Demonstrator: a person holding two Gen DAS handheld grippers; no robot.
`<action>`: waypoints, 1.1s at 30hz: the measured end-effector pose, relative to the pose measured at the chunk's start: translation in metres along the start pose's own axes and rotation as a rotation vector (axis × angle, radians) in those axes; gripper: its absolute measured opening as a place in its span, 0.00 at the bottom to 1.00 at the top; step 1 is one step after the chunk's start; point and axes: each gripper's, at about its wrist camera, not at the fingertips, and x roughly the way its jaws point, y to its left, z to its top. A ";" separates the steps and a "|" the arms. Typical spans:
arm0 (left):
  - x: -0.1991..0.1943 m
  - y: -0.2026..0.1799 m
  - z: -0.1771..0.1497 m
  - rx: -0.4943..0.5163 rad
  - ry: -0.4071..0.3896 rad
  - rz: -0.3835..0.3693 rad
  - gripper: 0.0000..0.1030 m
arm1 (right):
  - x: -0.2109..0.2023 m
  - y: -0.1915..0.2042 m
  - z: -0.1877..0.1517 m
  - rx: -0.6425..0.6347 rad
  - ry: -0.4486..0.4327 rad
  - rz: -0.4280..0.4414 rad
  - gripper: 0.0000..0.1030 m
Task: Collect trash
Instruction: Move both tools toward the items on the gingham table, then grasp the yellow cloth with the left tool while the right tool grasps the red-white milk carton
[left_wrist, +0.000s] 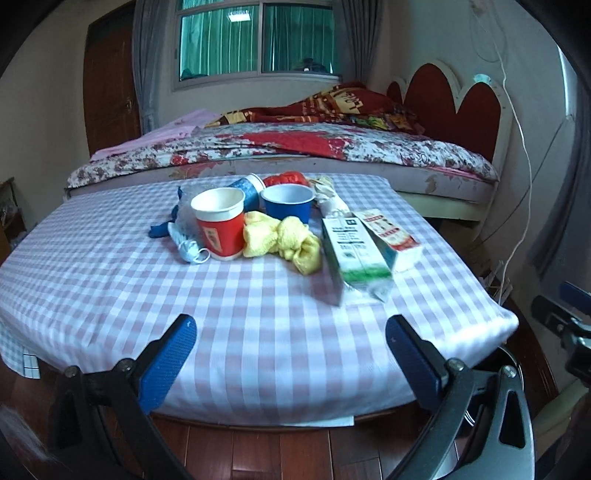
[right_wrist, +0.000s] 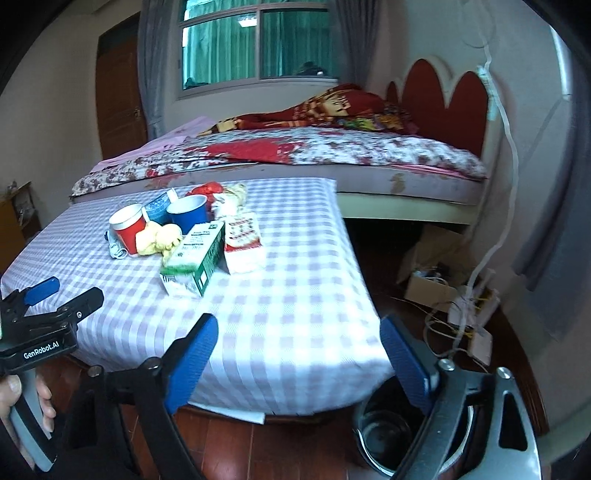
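Both grippers wait at the near edge, nothing picked up yet. The left gripper has its blue pads spread wide and empty over the pink-and-white checked cloth of the counter. The right gripper is just as wide apart, also holding nothing, hanging over the counter's near right corner.

The trash sits bunched together toward the far side of the counter. There's a red paper cup with a white rim, upright, with a blue paper cup behind it to the right. Touching the red cup's right side is a crumpled yellow cloth. To the right lie two flat cartons: a green-and-white carton and a red-and-white carton just beside it. Left of the red cup rests a light blue face mask.

Down on the floor by the near right corner stands a dark round bin, likely the destination.

How will these handle? All look light. The cups should crush easily, so pinching gently across the rim seems wise. The cartons are stiffer; close across the narrow width. The cloth is soft, so any bunched fold should do.
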 end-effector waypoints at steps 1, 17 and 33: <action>0.008 0.000 0.003 0.003 0.003 0.003 0.98 | 0.013 0.003 0.005 -0.004 0.008 0.014 0.83; 0.123 0.018 0.053 -0.039 0.114 -0.023 0.74 | 0.161 0.042 0.048 -0.125 0.149 0.135 0.71; 0.142 0.016 0.067 -0.013 0.126 -0.056 0.35 | 0.178 0.041 0.052 -0.138 0.156 0.169 0.52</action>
